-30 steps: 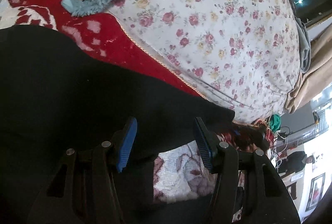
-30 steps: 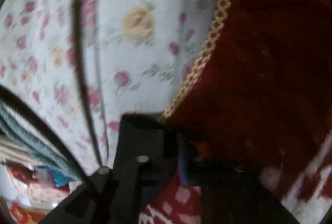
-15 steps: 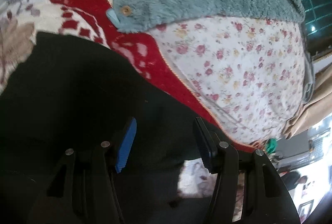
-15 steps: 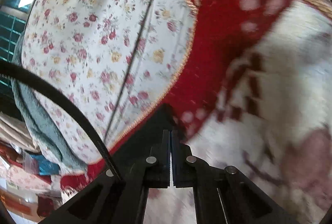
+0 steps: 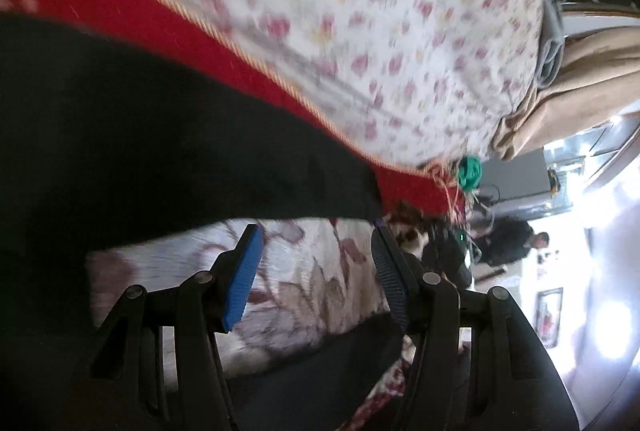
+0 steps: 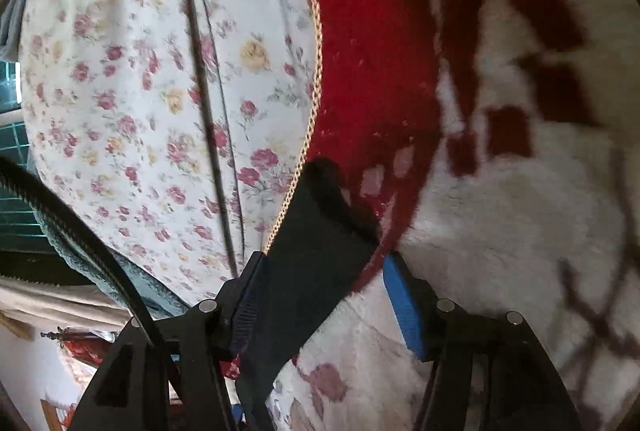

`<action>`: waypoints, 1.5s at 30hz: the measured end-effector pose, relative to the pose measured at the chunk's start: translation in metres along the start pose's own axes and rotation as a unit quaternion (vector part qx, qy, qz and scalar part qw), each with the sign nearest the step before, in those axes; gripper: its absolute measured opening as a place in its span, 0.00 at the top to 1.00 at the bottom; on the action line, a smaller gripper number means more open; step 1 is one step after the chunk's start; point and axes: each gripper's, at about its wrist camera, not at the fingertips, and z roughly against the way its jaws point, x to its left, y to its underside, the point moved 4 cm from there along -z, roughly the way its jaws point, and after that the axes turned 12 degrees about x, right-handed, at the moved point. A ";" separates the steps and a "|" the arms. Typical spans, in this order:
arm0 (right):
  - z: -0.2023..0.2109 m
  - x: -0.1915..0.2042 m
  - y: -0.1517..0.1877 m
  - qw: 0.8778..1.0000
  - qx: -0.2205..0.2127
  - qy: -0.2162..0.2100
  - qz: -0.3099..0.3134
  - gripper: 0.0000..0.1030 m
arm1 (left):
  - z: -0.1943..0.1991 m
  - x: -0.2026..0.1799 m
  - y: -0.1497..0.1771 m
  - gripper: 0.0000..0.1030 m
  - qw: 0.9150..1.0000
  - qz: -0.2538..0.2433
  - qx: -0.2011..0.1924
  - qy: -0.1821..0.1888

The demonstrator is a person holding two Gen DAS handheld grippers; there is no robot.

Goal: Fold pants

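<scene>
- Black pants point(image 5: 160, 151) lie on the red-and-white blanket point(image 6: 520, 211).
- Right gripper point(image 6: 320, 287): jaws have just been opening, a pants corner loose between them.
- Left gripper point(image 5: 316, 263): jaws apart over the blanket, holding nothing.

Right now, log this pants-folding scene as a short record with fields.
garment: black pants, spread over the red and white patterned blanket
beside it: floral sheet, past the blanket's gold-corded edge
left tool: open, nothing between its pads, patterned blanket showing through the gap, pants edge just beyond the tips
right tool: jaws have just been opening; a strip of the black pants lies between the pads, against the left one, clear of the right one
background: a person far off in the room
</scene>
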 end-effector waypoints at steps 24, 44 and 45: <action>-0.009 -0.001 0.008 0.998 0.002 -0.055 0.043 0.95 | -0.131 -0.042 -0.038 0.46 0.995 0.054 0.081 0.025; 0.026 0.021 0.022 0.995 -0.028 -0.078 0.052 0.95 | -0.133 -0.028 -0.036 0.94 0.996 0.057 -0.025 -0.064; 0.025 0.019 0.022 0.996 -0.025 -0.073 0.050 0.95 | -0.133 -0.024 -0.035 0.95 0.996 0.061 -0.025 -0.062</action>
